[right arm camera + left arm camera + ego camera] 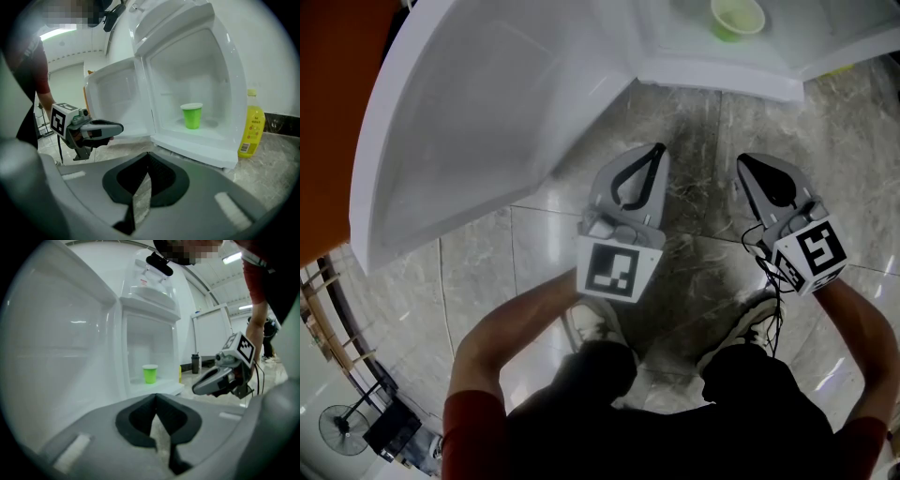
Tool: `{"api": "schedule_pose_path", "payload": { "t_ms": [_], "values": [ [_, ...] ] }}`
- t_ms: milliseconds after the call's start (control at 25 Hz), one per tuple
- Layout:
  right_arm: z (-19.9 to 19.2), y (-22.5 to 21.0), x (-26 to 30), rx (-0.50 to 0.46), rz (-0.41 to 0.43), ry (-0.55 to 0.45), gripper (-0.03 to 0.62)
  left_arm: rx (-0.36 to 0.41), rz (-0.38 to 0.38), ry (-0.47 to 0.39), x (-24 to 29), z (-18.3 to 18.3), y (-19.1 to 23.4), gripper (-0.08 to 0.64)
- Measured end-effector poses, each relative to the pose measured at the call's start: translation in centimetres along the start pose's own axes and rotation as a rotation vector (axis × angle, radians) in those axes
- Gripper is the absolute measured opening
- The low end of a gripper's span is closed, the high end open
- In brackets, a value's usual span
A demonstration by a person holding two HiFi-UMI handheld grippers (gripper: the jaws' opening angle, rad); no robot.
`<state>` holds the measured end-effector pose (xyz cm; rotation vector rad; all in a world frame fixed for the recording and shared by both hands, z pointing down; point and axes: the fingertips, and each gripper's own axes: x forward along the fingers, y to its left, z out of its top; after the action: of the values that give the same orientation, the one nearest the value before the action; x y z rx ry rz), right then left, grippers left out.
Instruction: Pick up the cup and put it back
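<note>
The green cup is seen inside the open fridge, well apart from both tools. The left tool and right tool are closed on nothing. A yellow bottle is set beside the fridge; its label cannot be read.

Ahead of the left tool and the right tool the fridge stands open, and the way to the cup inside is free. The open door makes a wall just left of the left tool. A yellow bottle stands ahead and to the right of the right tool, beside the fridge.
</note>
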<state>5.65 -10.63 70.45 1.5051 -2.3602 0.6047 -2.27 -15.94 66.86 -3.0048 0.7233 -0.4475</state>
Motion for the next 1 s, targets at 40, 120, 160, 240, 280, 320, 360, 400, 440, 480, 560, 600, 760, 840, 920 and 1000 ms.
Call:
{"api": "schedule_pose_path", "payload": {
  "t_ms": [40, 120, 160, 240, 280, 320, 360, 400, 440, 480, 560, 600, 760, 840, 920, 1000],
  "values": [
    [-0.1, -0.1, 0.0, 0.002, -0.003, 0.008, 0.002, -0.003, -0.002, 0.000, 0.1, 0.0, 0.0, 0.002],
    [-0.4, -0.4, 0.0, 0.004, -0.016, 0.017, 0.002, -0.006, -0.020, 0.000, 0.3, -0.1, -0.3, 0.001],
    [-0.4, -0.7, 0.0, -0.003, -0.028, 0.019, 0.002, 0.004, -0.040, 0.001, 0.5, -0.2, -0.5, 0.002],
    [-0.2, -1.2, 0.1, -0.038, -0.044, 0.026, 0.002, 0.040, -0.093, 0.013, 0.8, -0.3, -1.0, 0.000],
    [0.0, -1.4, 0.1, -0.058, -0.044, 0.033, 0.003, 0.047, -0.109, 0.024, 0.8, -0.2, -1.2, 0.000],
    [0.2, -1.5, 0.0, -0.065, -0.041, 0.038, 0.003, 0.046, -0.114, 0.037, 0.9, -0.1, -1.2, 0.000],
    [0.6, -1.6, -0.2, -0.056, -0.036, 0.040, 0.003, 0.041, -0.112, 0.048, 0.9, 0.1, -1.2, 0.000],
    [0.9, -1.5, -0.6, -0.040, -0.031, 0.039, 0.003, 0.036, -0.107, 0.055, 0.9, 0.4, -1.2, 0.000],
    [1.2, -1.4, -1.0, -0.020, -0.028, 0.037, 0.002, 0.027, -0.101, 0.062, 0.8, 0.9, -1.2, 0.000],
    [1.5, -1.2, -1.6, 0.008, -0.030, 0.031, 0.002, 0.014, -0.093, 0.074, 0.5, 1.3, -1.2, 0.000],
    [2.2, -1.2, -3.0, 0.084, -0.055, 0.020, 0.002, -0.007, -0.082, 0.107, -0.3, 2.4, -1.3, 0.002],
    [2.6, -1.1, -3.8, 0.118, -0.071, 0.022, 0.002, -0.014, -0.077, 0.120, -1.0, 3.1, -1.4, 0.002],
    [5.5, 1.3, -7.7, 0.216, -0.097, 0.050, 0.002, -0.086, -0.047, 0.162, -4.2, 7.6, -2.4, 0.002],
    [8.0, 3.1, -9.7, 0.212, -0.084, 0.071, 0.002, -0.113, -0.044, 0.168, -5.7, 10.9, -2.8, 0.000],
    [11.4, 4.8, -11.9, 0.200, -0.076, 0.073, 0.002, -0.128, -0.050, 0.162, -7.0, 14.7, -3.3, 0.002],
    [15.3, 6.2, -14.2, 0.224, -0.103, 0.057, 0.002, -0.130, -0.049, 0.160, -8.6, 18.5, -3.5, 0.002]
  ]
}}
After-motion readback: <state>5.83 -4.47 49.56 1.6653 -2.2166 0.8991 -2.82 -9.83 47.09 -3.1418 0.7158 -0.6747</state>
